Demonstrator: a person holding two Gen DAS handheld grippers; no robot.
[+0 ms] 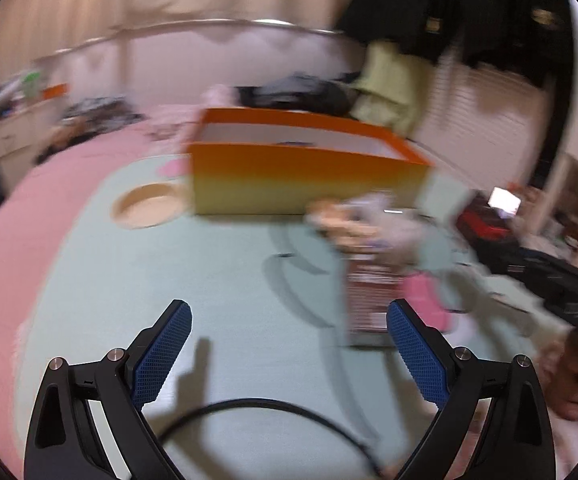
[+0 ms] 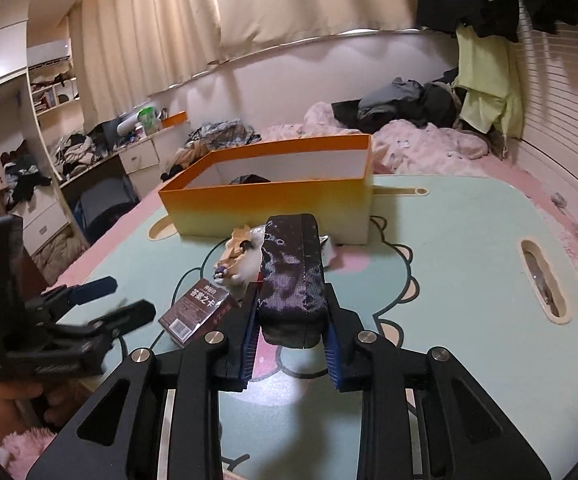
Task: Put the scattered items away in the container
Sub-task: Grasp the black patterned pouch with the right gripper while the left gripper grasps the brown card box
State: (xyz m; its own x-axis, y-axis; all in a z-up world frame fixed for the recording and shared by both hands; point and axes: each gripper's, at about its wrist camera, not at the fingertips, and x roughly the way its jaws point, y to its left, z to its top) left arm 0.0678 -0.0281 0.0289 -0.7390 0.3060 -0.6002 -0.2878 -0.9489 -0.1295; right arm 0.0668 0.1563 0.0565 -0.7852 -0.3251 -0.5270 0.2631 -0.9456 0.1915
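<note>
My right gripper (image 2: 292,312) is shut on a dark sparkly pouch (image 2: 291,264), which sticks out forward between the blue pads, above the pale green table (image 2: 449,240). Behind it stands the orange open box (image 2: 273,204) with something dark inside. A brown card box (image 2: 197,312) and a crumpled light wrapper (image 2: 239,256) lie on the table just left of the pouch. My left gripper (image 1: 289,320) is open over bare table with nothing between its fingers; it also shows at the left as the left gripper (image 2: 117,300). In the blurred left wrist view the orange box (image 1: 305,176) is ahead and the card box (image 1: 369,300) to the right.
A round cup hole (image 1: 149,204) sits in the table left of the box, a slot (image 2: 543,280) at its right. A black cable (image 1: 257,408) crosses near my left gripper. Pink bedding (image 2: 409,144) with dark clothes lies behind, a cluttered desk (image 2: 129,148) to the left.
</note>
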